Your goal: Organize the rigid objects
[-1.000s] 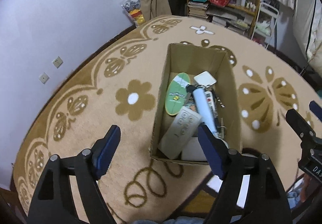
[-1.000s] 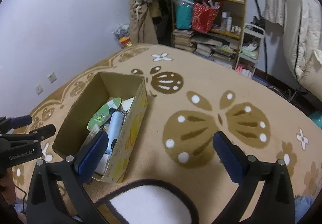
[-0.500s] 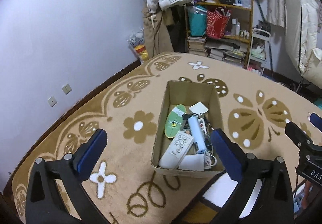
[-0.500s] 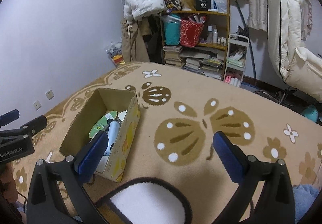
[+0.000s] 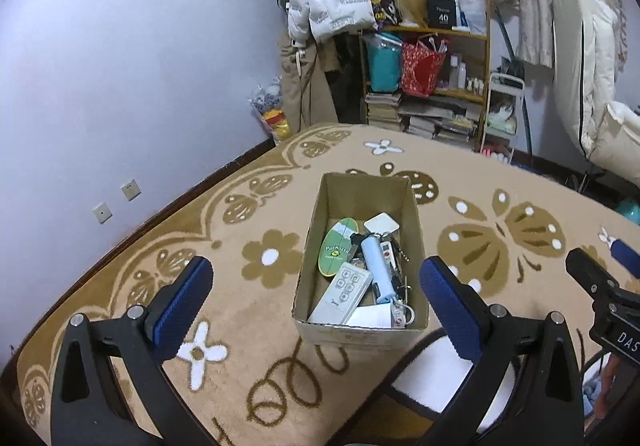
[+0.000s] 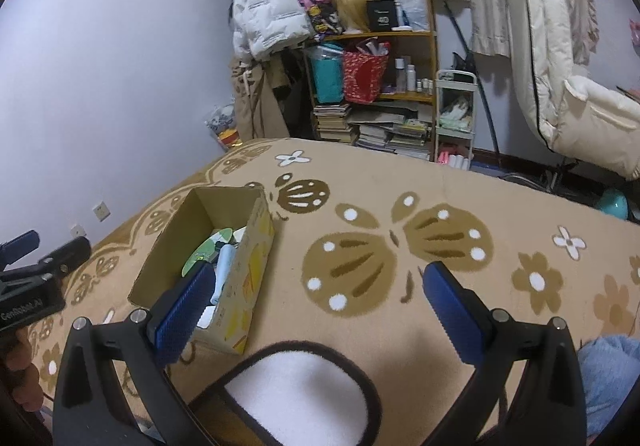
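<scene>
While both hand-held grippers, left and right, stand wide open and empty, the brown cardboard box holds small objects on the beige carpet.

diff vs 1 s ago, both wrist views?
Both grippers pulled back and up from the cardboard box, which now looks smaller with more of the room in view. The left gripper has just been opening, with nothing between its jaws. The right gripper stays open and empty. Box contents unchanged.
</scene>
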The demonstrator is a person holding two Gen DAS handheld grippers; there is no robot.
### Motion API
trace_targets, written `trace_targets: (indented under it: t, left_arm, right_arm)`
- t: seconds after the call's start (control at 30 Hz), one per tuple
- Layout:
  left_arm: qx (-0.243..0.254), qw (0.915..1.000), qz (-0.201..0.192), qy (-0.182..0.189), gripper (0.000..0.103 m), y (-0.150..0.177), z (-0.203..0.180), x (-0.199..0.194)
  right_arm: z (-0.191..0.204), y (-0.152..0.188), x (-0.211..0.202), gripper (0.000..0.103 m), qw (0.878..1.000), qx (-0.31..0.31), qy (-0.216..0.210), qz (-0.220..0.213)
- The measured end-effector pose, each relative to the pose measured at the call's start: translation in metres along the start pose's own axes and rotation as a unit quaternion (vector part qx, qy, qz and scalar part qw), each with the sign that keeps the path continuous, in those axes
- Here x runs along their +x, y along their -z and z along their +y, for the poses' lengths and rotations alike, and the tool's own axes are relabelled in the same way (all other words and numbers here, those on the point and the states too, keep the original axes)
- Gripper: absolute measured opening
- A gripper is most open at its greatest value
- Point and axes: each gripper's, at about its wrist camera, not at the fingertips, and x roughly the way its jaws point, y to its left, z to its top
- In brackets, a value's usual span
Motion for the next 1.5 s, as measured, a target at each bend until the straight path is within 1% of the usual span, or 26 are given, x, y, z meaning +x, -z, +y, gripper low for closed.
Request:
trace_targets:
  t: [0.13,0.23,0.3,0.47,0.63,0.83,0.97,1.17,1.5]
  left_arm:
    - [-0.008,1.0,-0.004,0.004,0.102,0.001,0.004,-0.002]
    - [-0.02,0.9998,-0.006,0.008,0.102,0.001,0.009,-0.001]
    - [-0.025,0.9996,-0.005,0.007,0.102,0.001,0.012,0.001]
    - [-0.023,0.9997,0.0,0.005,0.102,0.002,0.011,0.005]
    - [-0.013,0.9999,-0.008,0.005,0.102,0.002,0.007,0.004]
    - [0.0,1.0,-0.008,0.004,0.102,0.003,0.001,0.005]
    - [0.004,0.9999,-0.01,0.01,0.102,0.003,-0.001,0.004]
    - [0.014,0.9999,-0.007,0.002,0.102,0.004,-0.006,0.006]
    - [0.023,0.9997,-0.002,-0.001,0.102,0.005,-0.008,0.008]
  right_arm:
    - [-0.009,0.002,-0.003,0.103,1.0,0.016,0.007,-0.007]
    - [-0.009,0.003,-0.01,0.103,0.999,0.016,0.024,-0.029]
    - [-0.01,0.002,-0.013,0.103,0.999,0.02,0.02,-0.038]
    - [-0.009,0.003,-0.012,0.103,0.999,0.015,0.021,-0.033]
    - [-0.009,0.004,-0.013,0.103,0.999,0.015,0.023,-0.037]
    - [-0.009,0.004,-0.014,0.103,0.999,0.014,0.025,-0.039]
    - [-0.009,0.004,-0.015,0.103,0.999,0.015,0.024,-0.037]
    - [-0.009,0.002,-0.017,0.103,0.999,0.014,0.023,-0.038]
    - [-0.009,0.002,-0.017,0.103,0.999,0.015,0.025,-0.038]
